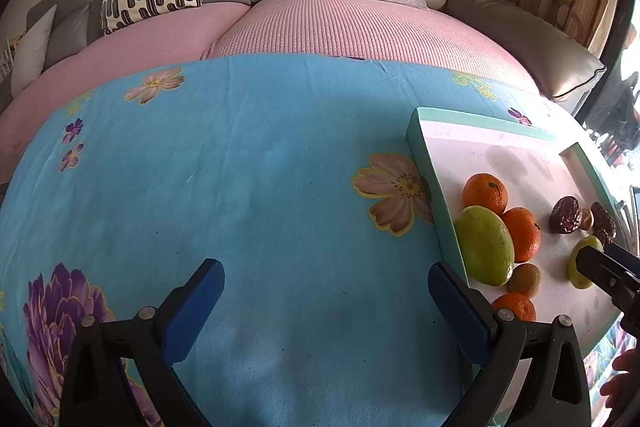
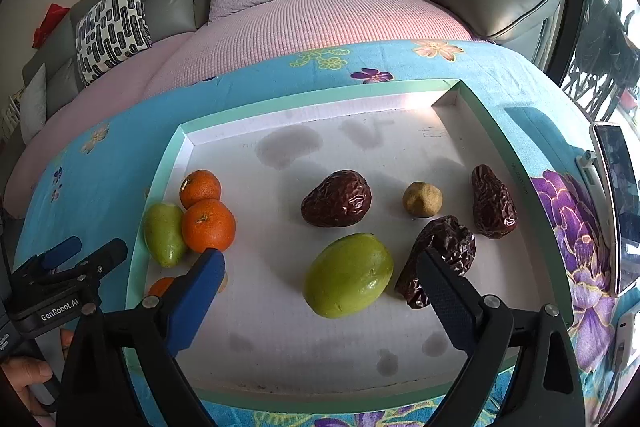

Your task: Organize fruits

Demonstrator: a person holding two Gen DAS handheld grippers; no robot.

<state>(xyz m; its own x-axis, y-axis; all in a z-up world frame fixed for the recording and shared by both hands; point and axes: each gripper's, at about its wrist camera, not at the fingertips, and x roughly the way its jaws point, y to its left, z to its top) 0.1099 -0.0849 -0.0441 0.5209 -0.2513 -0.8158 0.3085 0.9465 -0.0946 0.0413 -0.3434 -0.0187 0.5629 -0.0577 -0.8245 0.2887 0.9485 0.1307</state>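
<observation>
Only the right wrist view shows three dates (image 2: 337,199); both tools, left (image 1: 326,301) and right (image 2: 320,285), gape released.

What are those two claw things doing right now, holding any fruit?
Left gripper: open, holding nothing, over the blue cloth.
Right gripper: open, holding nothing; the green fruit lies between its jaws on the tray.

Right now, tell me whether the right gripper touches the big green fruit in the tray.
Apart: in the right wrist view, the right gripper hangs open around the green fruit, white tray showing beside both fingers.

Black grippers (image 2: 322,273); blue jaws (silver screws).
</observation>
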